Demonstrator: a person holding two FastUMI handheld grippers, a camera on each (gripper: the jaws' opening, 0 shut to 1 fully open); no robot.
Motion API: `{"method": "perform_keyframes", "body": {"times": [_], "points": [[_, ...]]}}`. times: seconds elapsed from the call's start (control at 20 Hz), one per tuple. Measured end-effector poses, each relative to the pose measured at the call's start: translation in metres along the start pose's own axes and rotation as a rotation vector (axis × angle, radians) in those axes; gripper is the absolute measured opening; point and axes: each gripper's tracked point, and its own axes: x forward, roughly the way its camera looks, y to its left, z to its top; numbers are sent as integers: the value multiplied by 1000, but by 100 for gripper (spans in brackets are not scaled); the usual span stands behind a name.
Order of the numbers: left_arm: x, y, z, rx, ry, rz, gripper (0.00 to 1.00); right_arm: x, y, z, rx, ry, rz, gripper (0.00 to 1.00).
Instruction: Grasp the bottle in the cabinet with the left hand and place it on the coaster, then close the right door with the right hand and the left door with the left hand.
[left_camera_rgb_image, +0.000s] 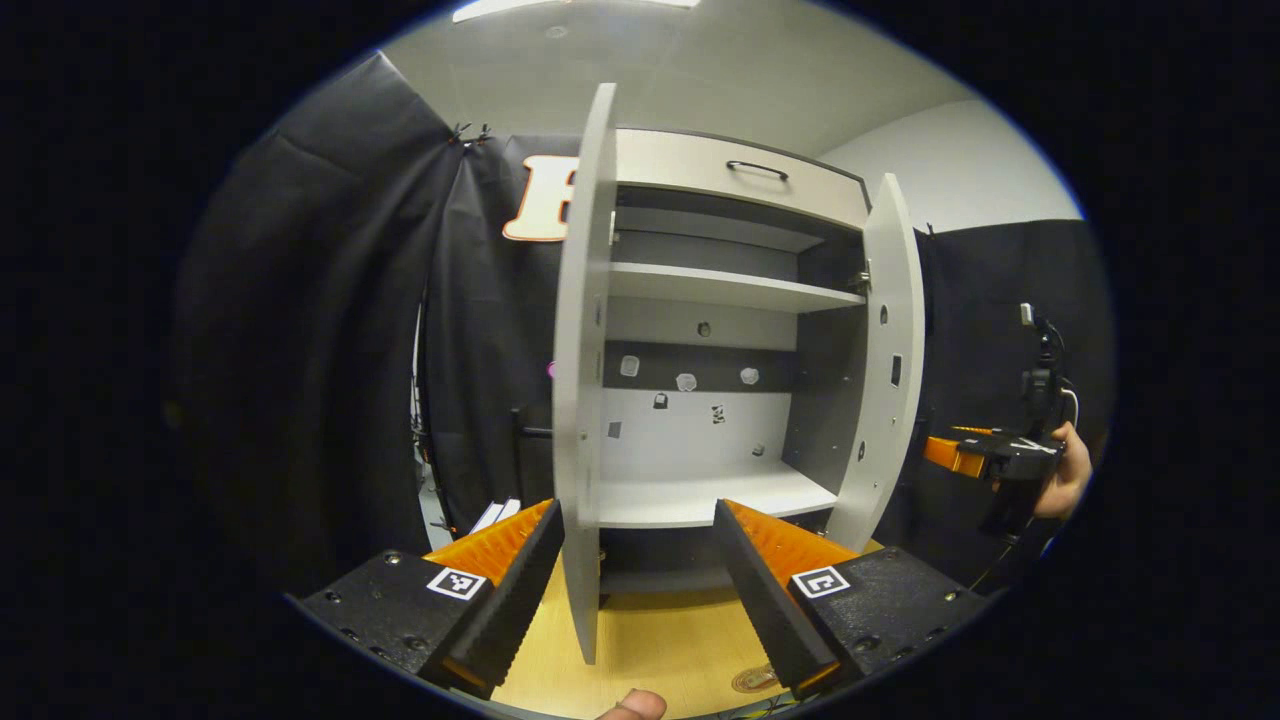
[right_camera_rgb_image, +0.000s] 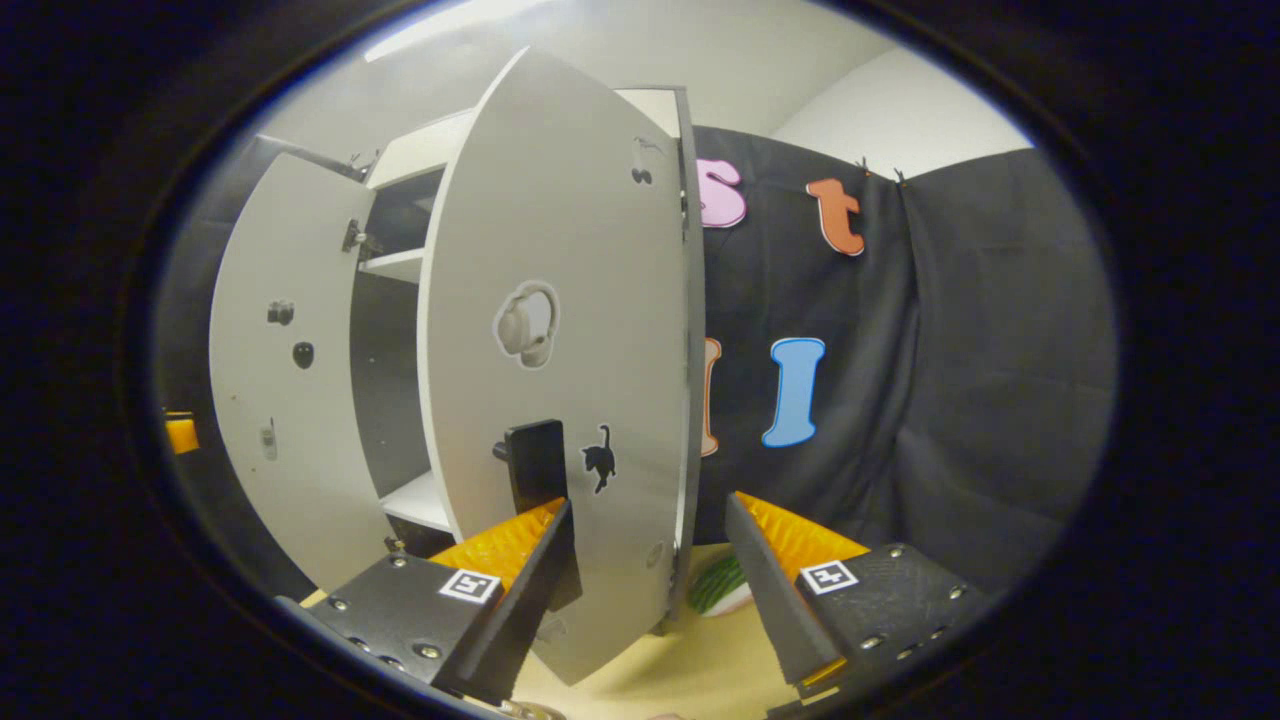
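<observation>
I see the grey two-door cabinet (left_camera_rgb_image: 720, 300) standing open on the light wooden table (left_camera_rgb_image: 650, 640), its shelves bare. My left gripper (left_camera_rgb_image: 640, 590) gapes wide, straddling the left door's (left_camera_rgb_image: 580, 400) edge. My right gripper (right_camera_rgb_image: 650, 600) is spread wide around the right door's (right_camera_rgb_image: 560, 350) lower edge. I cannot find the bottle.

Wood tabletop (left_camera_rgb_image: 660, 640) carries cabinet (left_camera_rgb_image: 720, 330) w/ both doors open.
</observation>
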Motion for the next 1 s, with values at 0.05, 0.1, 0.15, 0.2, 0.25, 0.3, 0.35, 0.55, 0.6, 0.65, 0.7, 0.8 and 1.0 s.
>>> {"method": "perform_keyframes", "body": {"times": [0.05, 0.1, 0.15, 0.2, 0.25, 0.3, 0.35, 0.55, 0.6, 0.65, 0.7, 0.8, 1.0], "points": [[-1, 10, -4, -11, 7, 7, 95, -2, 6, 2, 11, -1, 7, 94], [-2, 20, -6, -20, 12, 13, 95, -4, 11, 2, 36, -3, 16, 94], [-2, 31, -8, -23, 14, 23, 95, -7, 16, 6, 62, -11, 23, 94], [0, 45, -10, -17, 14, 44, 95, -13, 19, 11, 79, -19, 34, 89], [0, 63, -11, 3, 4, 80, 95, -18, 22, 15, 92, -29, 42, 89], [1, 80, -11, 13, -1, 111, 95, -25, 24, 17, 101, -37, 51, 89], [-1, 90, -14, 12, 7, 128, 93, -33, 25, 17, 103, -38, 63, 94], [7, 119, -24, -18, 38, 161, 96, -69, 18, 15, 71, -44, 56, 94], [6, 129, -26, -19, 48, 172, 93, -78, 21, 16, 73, -50, 60, 94], [7, 136, -27, -18, 50, 178, 93, -87, 19, 17, 80, -54, 63, 94], [7, 144, -26, -16, 49, 189, 93, -97, 15, 20, 90, -60, 64, 89], [12, 156, -22, -26, 36, 195, 94, -116, 12, 29, 111, -81, 74, 94], [32, 175, -22, -107, 40, 217, 96, -142, 18, 41, 117, -109, 136, 95]]}}
